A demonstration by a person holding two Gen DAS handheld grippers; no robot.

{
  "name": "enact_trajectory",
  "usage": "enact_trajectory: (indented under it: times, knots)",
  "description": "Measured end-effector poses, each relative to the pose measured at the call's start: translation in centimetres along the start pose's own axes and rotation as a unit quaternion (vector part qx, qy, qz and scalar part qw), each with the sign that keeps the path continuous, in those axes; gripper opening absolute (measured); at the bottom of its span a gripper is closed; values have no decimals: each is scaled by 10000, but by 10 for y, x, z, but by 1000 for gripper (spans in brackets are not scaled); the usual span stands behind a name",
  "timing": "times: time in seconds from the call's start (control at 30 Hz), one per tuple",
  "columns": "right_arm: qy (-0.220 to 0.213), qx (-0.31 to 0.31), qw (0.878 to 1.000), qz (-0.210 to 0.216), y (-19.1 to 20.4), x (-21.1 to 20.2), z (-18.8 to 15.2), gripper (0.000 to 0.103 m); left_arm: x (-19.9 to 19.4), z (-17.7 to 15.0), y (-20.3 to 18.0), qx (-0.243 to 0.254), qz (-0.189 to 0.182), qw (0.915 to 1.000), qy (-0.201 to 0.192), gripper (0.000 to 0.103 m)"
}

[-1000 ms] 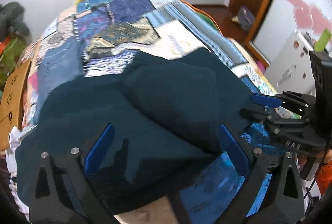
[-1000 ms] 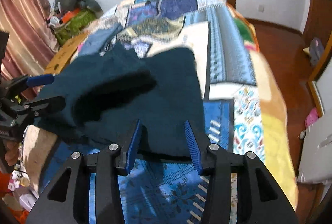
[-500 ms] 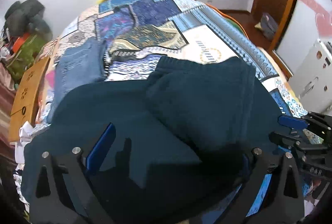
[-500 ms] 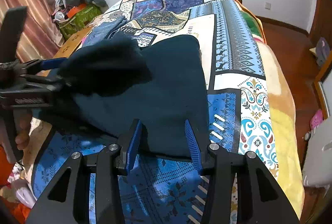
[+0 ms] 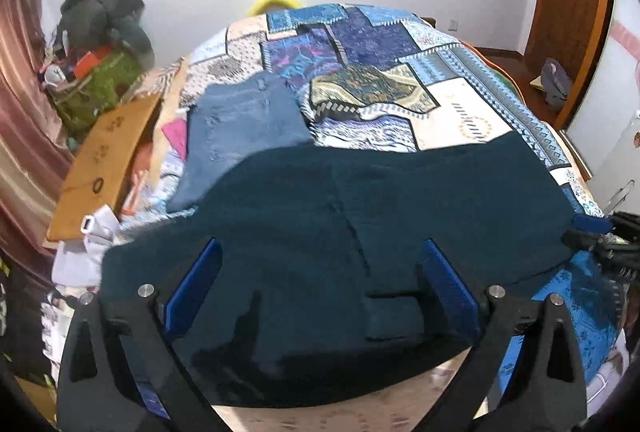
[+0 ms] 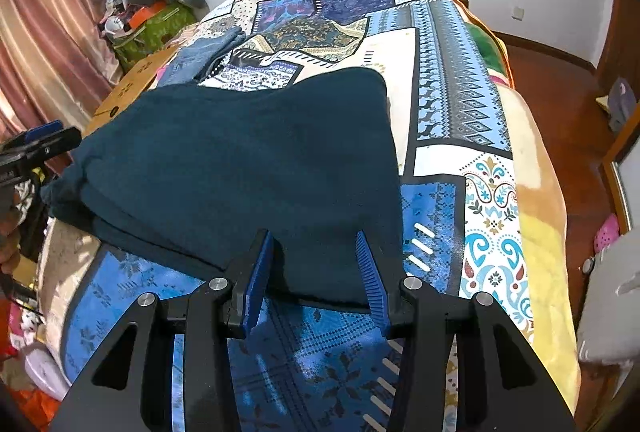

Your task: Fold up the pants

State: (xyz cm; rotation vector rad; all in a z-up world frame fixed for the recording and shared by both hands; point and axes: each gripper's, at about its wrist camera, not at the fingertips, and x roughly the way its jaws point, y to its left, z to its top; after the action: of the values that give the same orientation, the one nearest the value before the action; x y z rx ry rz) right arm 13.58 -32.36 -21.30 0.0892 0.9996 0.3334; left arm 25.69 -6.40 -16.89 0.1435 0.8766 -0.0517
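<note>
Dark teal fleece pants lie spread on the patchwork bedspread, long axis running sideways from the right gripper to the left gripper. Both grippers stand open above the cloth, gripping nothing; the right is at the hem.

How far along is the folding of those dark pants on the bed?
One fold looks done: the dark teal pants lie doubled and fairly flat on the patterned quilt. Nothing is gripped now; the left gripper and right gripper both hover open over the near edge. Probably left: another fold to make them compact.
</note>
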Motion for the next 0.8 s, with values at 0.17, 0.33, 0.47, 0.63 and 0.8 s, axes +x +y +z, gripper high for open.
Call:
enact_trajectory:
  times: [0.17, 0.33, 0.47, 0.63, 0.8]
  knots:
    - [-279, -160, 9995, -31, 9, -12, 24, 45, -1, 22, 12, 59, -224, 9996, -131, 101]
    - [-436, -516, 9976, -148, 22, -3, 57, 56, 20, 44, 7, 156, -509, 9986, -38, 101]
    - [-267, -662, 9974, -116, 27, 20, 78, 56, 49, 49, -6, 354, -720, 9965, 218, 101]
    - [302, -706, 9970, -58, 26, 62, 83, 56, 89, 38, -14, 501, -851, 9916, 836, 101]
    - [664, -866, 9940, -25, 22, 80, 62, 57, 113, 15, -11, 523, -938, 9865, 1235, 101]
